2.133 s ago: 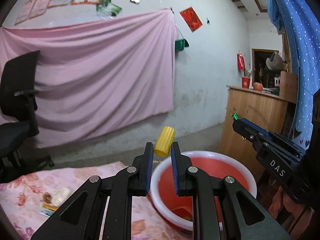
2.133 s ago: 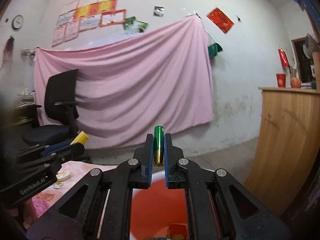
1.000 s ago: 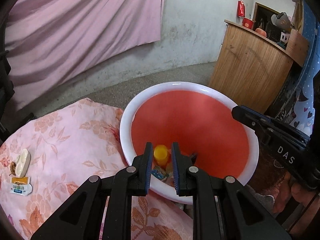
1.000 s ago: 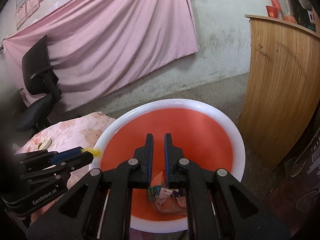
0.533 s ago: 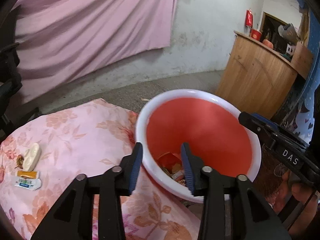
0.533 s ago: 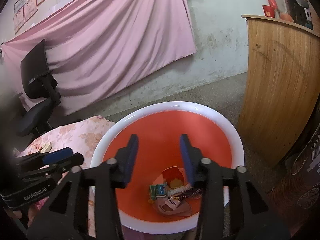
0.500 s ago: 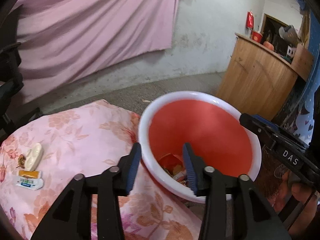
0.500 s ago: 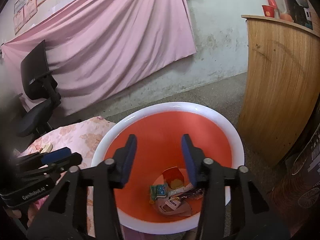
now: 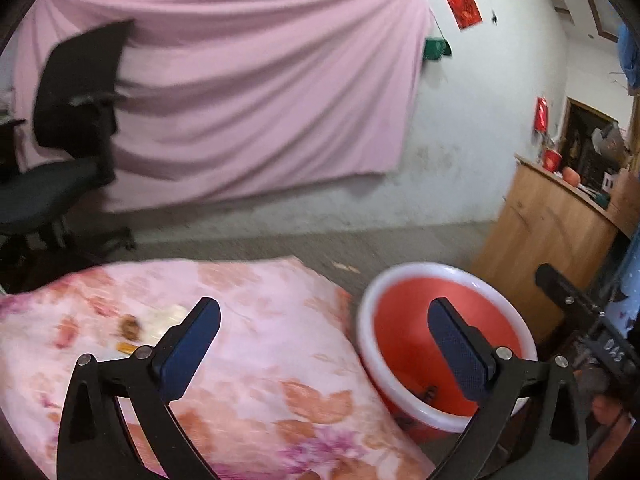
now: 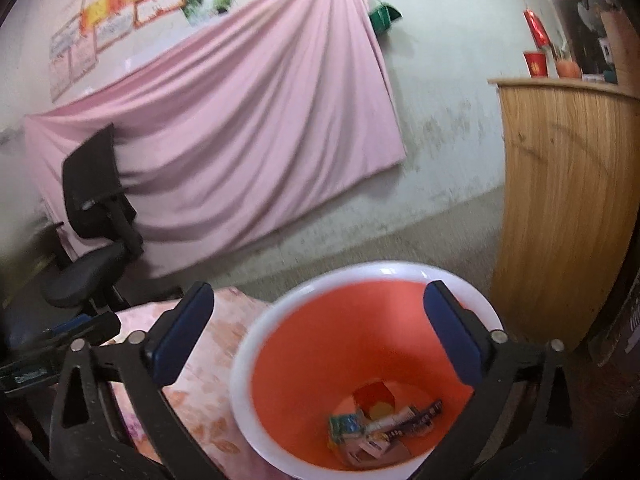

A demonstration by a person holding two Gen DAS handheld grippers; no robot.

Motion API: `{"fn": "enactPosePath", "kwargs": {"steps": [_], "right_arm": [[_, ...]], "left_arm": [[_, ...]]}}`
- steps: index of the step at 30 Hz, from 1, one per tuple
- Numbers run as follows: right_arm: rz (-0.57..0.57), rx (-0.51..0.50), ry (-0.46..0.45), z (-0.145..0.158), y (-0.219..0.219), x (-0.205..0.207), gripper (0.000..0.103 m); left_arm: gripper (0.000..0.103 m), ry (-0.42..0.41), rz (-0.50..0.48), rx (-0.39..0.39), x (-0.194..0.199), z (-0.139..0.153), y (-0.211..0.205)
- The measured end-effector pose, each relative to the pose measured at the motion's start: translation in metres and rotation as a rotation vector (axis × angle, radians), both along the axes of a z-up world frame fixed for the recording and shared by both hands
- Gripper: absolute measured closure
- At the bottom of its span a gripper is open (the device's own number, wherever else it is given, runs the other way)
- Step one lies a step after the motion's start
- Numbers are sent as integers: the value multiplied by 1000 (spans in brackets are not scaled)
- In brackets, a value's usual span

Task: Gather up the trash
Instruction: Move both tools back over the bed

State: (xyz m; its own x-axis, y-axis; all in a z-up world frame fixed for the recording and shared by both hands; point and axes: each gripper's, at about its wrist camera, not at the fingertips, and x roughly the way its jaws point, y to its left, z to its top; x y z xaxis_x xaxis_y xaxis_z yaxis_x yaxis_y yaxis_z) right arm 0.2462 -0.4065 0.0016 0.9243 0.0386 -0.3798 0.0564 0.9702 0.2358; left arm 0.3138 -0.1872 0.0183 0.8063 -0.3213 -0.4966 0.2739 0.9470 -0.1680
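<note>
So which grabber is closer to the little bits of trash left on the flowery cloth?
Left. The left gripper hangs open above the flowery cloth, close to the scraps. The right gripper is open over the red bin, farther away.

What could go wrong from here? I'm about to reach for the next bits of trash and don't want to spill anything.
1. The red bin stands right against the edge of the floral cloth, so the left gripper swinging back could knock its rim.
2. The leftover scraps on the cloth look small and flat, so the wide-open jaws may pinch cloth along with them.
3. The right gripper is close over the bin and could catch its rim.
</note>
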Motion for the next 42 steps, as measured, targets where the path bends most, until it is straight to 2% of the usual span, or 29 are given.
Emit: {"fn": "enactPosePath", "kwargs": {"steps": [4, 8, 19, 22, 28, 35, 39, 42], "right_arm": [[23, -12, -115, 13, 17, -9, 0], [38, -18, -207, 26, 39, -16, 0], [132, -7, -421, 44, 104, -30, 0], [163, -10, -443, 44, 123, -30, 0], [273, -58, -422, 37, 163, -15, 0], [347, -112, -341, 24, 191, 16, 0], [379, -132, -243, 14, 201, 38, 0], [424, -139, -133, 3, 209, 59, 0]], "left_arm": [[1, -113, 79, -39, -18, 17, 30], [1, -214, 150, -33, -34, 33, 58], [1, -400, 334, 3, -87, 56, 137], [1, -423, 356, 32, -95, 54, 150], [1, -403, 374, 102, -93, 40, 178], [1, -356, 391, 129, -72, 16, 201], [1, -292, 369, 146, -52, 5, 206], [1, -197, 350, 146, -31, -5, 210]]}}
